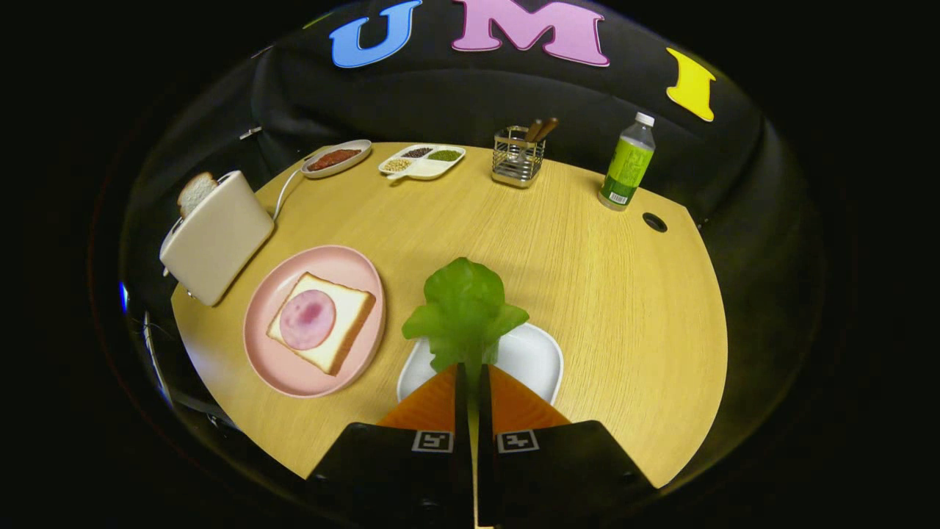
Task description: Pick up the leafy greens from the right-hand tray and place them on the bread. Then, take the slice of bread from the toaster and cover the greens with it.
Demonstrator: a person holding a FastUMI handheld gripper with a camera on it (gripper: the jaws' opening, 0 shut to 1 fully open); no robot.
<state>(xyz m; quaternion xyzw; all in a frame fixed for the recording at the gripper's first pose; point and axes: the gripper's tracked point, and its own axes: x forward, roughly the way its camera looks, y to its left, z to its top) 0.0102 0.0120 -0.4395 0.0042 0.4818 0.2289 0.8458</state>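
Gripper (473, 371) clamped on leafy greens (465, 307), both fingers pinching the stem, held over the white tray (534, 358). Left of tray: pink plate (268, 351) with bread (345, 323) and ham slice (308, 319). Beyond plate: toaster (217, 239), bread slice (195, 192) sticking up from it, on worktop (624, 294).

Green leafy greens (465, 305), pink plate (294, 367), white tray (532, 356), cream toaster (217, 239), pale wood-grain table (587, 279).
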